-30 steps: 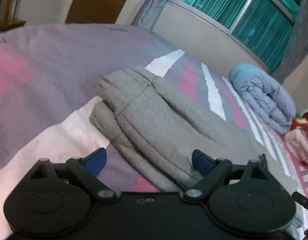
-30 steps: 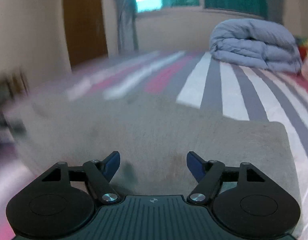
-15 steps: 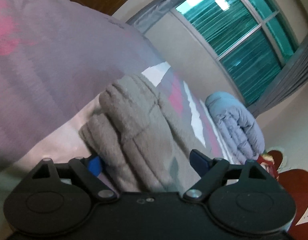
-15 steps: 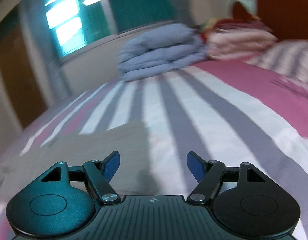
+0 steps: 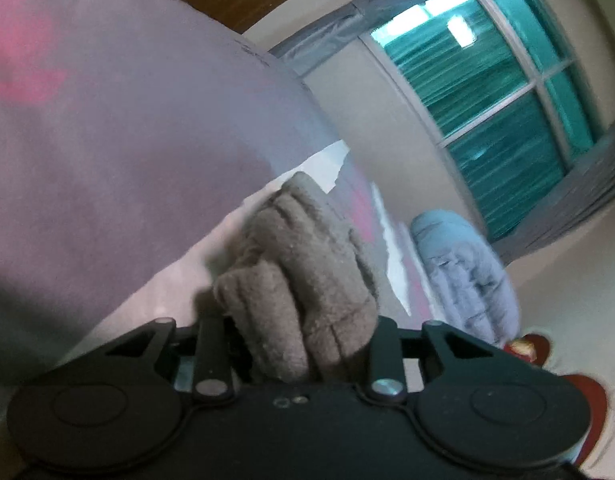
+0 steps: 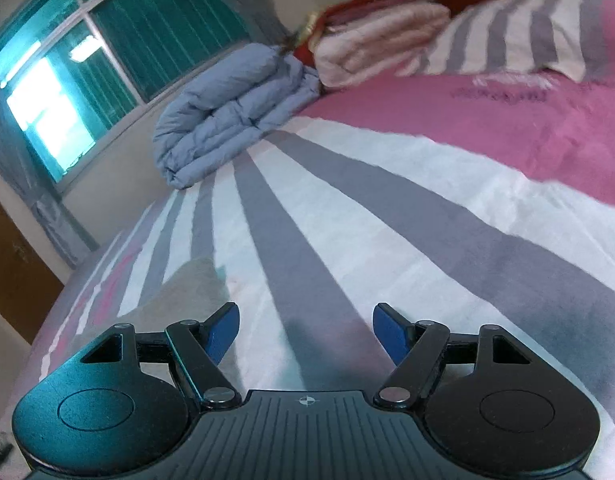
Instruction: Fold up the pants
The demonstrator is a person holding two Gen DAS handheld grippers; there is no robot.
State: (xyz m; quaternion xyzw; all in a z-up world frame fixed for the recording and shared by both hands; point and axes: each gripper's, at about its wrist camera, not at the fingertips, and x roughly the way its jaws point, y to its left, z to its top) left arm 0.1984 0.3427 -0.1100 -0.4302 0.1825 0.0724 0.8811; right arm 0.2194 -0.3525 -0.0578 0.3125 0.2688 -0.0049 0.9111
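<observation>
On striped bedspread (image 6: 347, 208), pants (image 5: 303, 280) bunch under window (image 5: 487, 92).

Pants (image 5: 307, 280) on bed (image 6: 347, 220); folded duvet (image 6: 231, 108) behind, pillow (image 6: 527, 36) right.

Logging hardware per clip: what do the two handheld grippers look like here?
Both are matte black with two round disc housings, angled linkage bars and silver pivot screws. The right gripper has blue finger pads, a ribbed top plate and a small crosshair mark. The left gripper has a smooth plate with two small holes; its pads are hidden. No cables, hands or sleeves show.
</observation>
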